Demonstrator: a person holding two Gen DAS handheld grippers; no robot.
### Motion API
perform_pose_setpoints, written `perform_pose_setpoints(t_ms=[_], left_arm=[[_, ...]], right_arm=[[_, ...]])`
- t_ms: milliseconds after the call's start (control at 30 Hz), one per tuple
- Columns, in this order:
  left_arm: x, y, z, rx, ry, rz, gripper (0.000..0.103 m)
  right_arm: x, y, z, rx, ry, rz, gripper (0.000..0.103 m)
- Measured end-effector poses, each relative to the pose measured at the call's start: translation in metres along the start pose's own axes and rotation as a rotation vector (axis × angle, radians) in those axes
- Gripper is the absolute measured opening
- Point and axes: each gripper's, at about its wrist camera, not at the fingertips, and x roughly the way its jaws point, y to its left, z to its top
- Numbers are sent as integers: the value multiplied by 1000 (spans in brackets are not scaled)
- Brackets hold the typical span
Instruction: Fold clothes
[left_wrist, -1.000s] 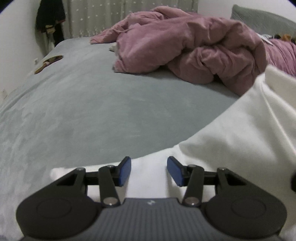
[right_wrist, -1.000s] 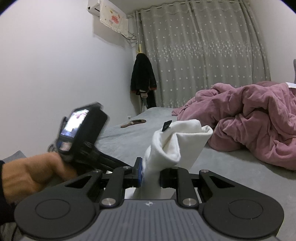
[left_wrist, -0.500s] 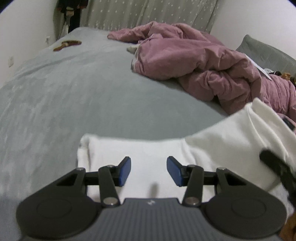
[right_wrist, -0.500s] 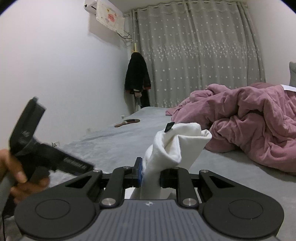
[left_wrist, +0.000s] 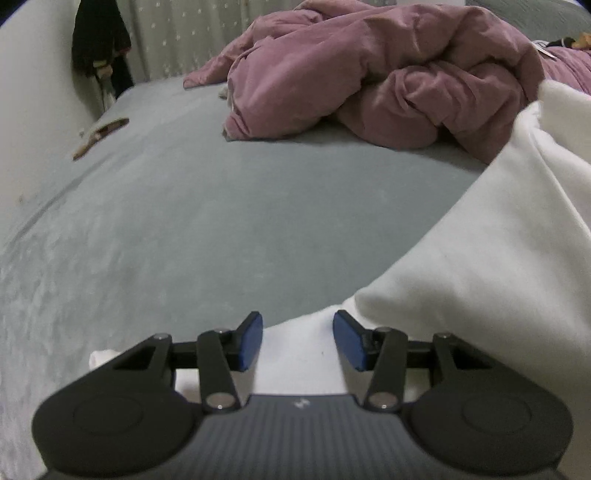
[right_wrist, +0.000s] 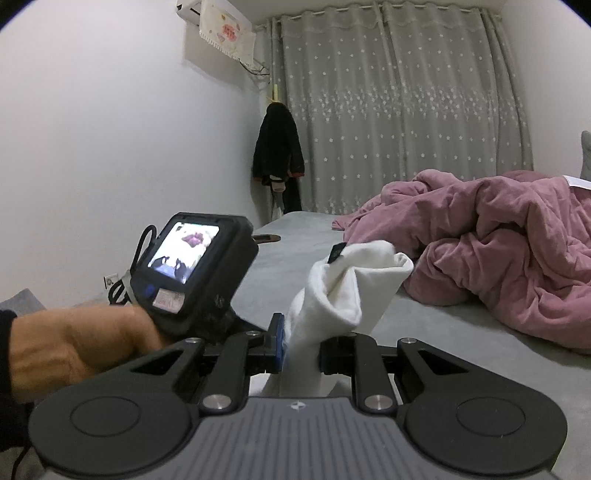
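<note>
The right gripper (right_wrist: 300, 345) is clamped on a bunched part of the white garment (right_wrist: 343, 295), which stands up between its fingers above the grey bed (right_wrist: 461, 350). The left gripper (left_wrist: 297, 341) has its fingers apart, with nothing between them, low over the garment's edge lying on the bed. A pink duvet (left_wrist: 369, 70) lies crumpled farther back.

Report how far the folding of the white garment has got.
Early stage. Done: nothing looks folded yet; no neat stack shows on the grey bed. In hand: the right gripper is shut on a bunched part of the white garment, lifting it. The left gripper hangs open over another part. Left: grasping that side, spreading and folding.
</note>
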Motion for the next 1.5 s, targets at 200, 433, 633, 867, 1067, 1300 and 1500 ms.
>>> perform_pose_setpoints(t_ms=[200,433,633,867,1067,1300,1500], left_arm=[[-31,26,-2,-73,-29,-34,44],[-86,88,-35,-291,-33,-100,44],[-99,129,-57,-431,-79,-174,44],[-107,154,-67,-530,-135,-273,44],[-109,169,-70,-583,-158,-299,46],[-105,185,-76,-644,-164,-315,55],[-100,176,-71,-598,-167,-328,62]], right_arm=[[1,-2,1,0,-3,2,19],[2,2,5,-12,-7,2,19],[4,21,8,-83,-7,-3,19],[13,63,5,-261,2,-7,19],[38,117,-6,-488,80,1,19],[69,162,-33,-677,207,47,19],[83,171,-48,-733,232,66,18]])
